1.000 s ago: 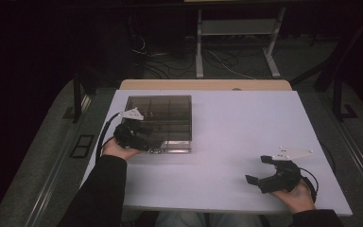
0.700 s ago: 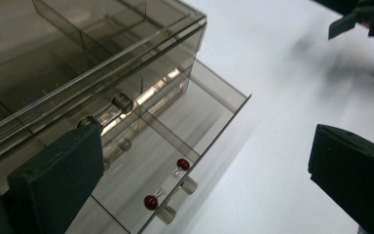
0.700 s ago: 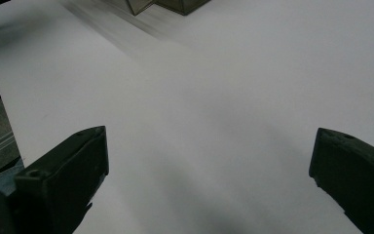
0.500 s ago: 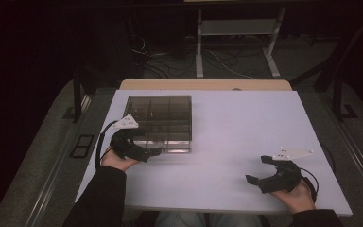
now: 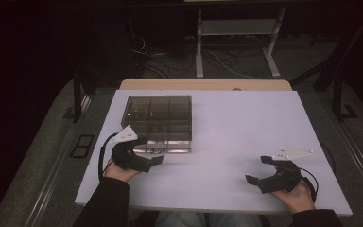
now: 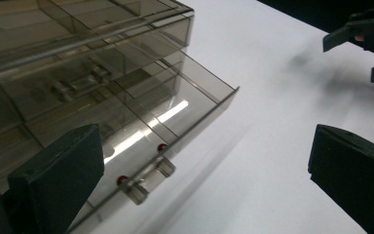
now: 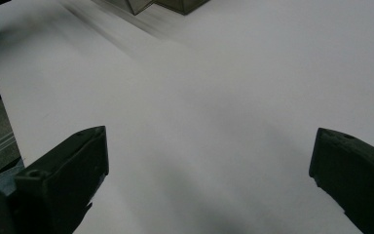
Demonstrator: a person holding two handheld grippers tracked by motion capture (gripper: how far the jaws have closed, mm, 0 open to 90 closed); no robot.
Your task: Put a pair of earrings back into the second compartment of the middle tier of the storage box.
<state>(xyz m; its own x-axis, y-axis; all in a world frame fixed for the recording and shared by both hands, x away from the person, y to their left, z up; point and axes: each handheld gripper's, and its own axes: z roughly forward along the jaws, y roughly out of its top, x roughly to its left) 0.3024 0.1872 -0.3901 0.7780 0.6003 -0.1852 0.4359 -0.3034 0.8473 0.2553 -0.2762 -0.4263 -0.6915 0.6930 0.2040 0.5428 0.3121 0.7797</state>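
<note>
A smoked clear compartment box (image 5: 158,118) stands on the white table (image 5: 246,123), left of the middle. Its lower drawer (image 6: 185,114) sticks out a little, with a small clear handle (image 6: 146,181) on its front. My left gripper (image 5: 154,160) lies just before the box's front left corner; it is open and its jaws have just been opening. In the left gripper view the left gripper (image 6: 207,187) holds nothing, and the handle lies near its left jaw without touching it. My right gripper (image 5: 256,169) rests open near the table's front right, with bare table between the jaws of the right gripper (image 7: 207,180).
A wooden strip (image 5: 203,84) runs along the table's far edge. Beyond it stand a metal stand (image 5: 236,28) and loose cables (image 5: 170,61) on the dark floor. The right gripper (image 6: 365,39) also appears far off in the left gripper view.
My left gripper has drawn back from the box's front toward the near edge and its jaws stand wider. The right gripper has kept still.
</note>
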